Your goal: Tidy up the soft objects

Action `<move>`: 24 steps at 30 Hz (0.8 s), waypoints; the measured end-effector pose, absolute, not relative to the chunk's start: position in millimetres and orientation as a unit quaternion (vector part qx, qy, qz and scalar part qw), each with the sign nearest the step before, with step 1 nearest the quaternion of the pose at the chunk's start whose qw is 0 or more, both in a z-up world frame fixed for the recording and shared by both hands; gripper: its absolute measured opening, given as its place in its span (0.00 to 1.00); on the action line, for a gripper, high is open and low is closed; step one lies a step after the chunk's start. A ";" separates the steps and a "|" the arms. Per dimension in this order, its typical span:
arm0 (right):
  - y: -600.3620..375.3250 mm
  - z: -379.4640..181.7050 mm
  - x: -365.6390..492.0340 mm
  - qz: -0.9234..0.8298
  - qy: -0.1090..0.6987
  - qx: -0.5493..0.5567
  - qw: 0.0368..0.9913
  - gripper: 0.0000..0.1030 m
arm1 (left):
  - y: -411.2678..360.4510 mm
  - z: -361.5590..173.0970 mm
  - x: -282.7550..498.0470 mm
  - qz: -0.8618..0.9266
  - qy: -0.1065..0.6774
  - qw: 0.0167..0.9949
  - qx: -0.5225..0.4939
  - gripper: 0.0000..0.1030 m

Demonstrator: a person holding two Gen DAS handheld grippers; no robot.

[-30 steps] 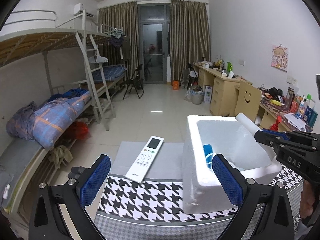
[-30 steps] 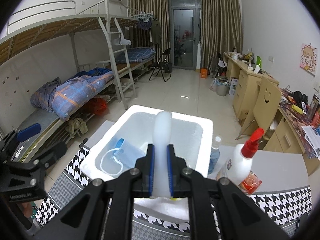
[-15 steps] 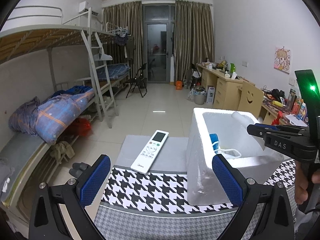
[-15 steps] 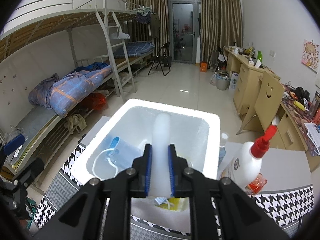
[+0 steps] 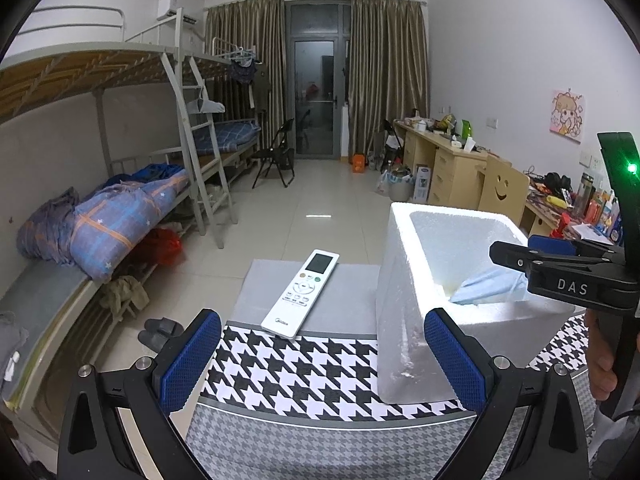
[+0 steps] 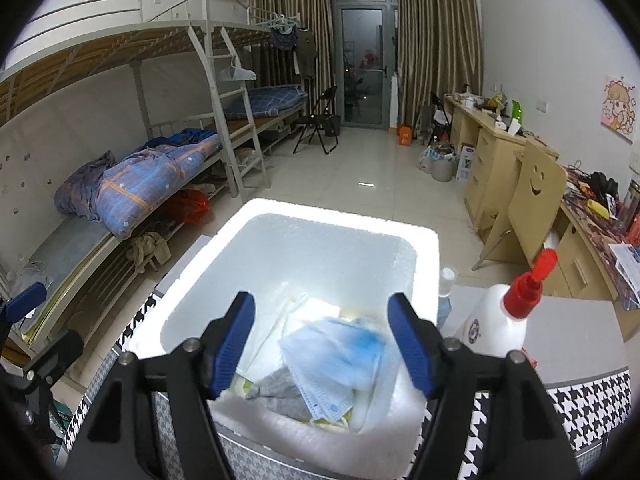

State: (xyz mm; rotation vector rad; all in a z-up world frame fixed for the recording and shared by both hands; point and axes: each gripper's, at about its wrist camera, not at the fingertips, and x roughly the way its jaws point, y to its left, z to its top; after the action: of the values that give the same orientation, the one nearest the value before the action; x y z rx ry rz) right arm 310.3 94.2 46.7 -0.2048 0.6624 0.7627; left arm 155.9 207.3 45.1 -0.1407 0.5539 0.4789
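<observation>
The right gripper (image 6: pixel 322 336) has just been opening its jaws; they now stand wide apart over the foam box (image 6: pixel 332 220), with nothing pressed between the pads. The white soft piece it pinched a second ago is gone from its grip. Below the jaws, a blue mask (image 6: pixel 340 360) lies loose on a heap of pale and grey soft things in the box's near half; I cannot tell the white piece apart in that heap. My reading: the drop is done, and this item counts as sorted.

The left gripper (image 5: pixel 320 364) hangs wide open and empty over the houndstooth cloth (image 5: pixel 304 372), its right pad just beside the box's near corner. A remote (image 5: pixel 302 294) lies at 12 o'clock from it, half on the cloth and half on the grey mat beyond; being hard, it is probably not for the box.

For room: in the right view the box's near rim sits just under the jaws at 6 o'clock, so the gripper should probably rise before pulling back. At 3 o'clock, a white bottle with a red pump (image 6: pixel 504 316) stands just beside the box's right wall, and a sideways swing there could tip it. At 9 o'clock the cloth is bare up to the table's edge, beyond which the left gripper waits.
</observation>
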 end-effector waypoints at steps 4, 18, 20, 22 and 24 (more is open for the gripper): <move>90.5 49.9 307.4 0.366 0.314 -0.094 0.871 0.71 | 204.8 46.1 155.8 0.233 0.270 0.932 -0.069 0.99; 65.7 68.3 284.6 0.373 0.284 -0.079 0.880 0.78 | 192.0 55.6 144.3 0.227 0.258 0.937 -0.066 0.99; 62.3 70.4 277.4 0.369 0.274 -0.082 0.884 0.84 | 189.9 55.5 142.2 0.225 0.258 0.937 -0.065 0.99; 59.5 69.9 271.3 0.365 0.268 -0.084 0.887 0.85 | 187.7 55.9 140.0 0.222 0.257 0.938 -0.065 0.99; 56.4 70.2 266.6 0.363 0.266 -0.084 0.889 0.85 | 184.3 57.2 137.2 0.220 0.254 0.939 -0.066 0.99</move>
State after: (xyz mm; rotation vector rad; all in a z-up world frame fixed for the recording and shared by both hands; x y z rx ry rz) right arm 266.6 56.4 70.2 -0.1743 0.5525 0.7534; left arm 137.2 184.3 57.2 -0.1341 0.5192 0.4500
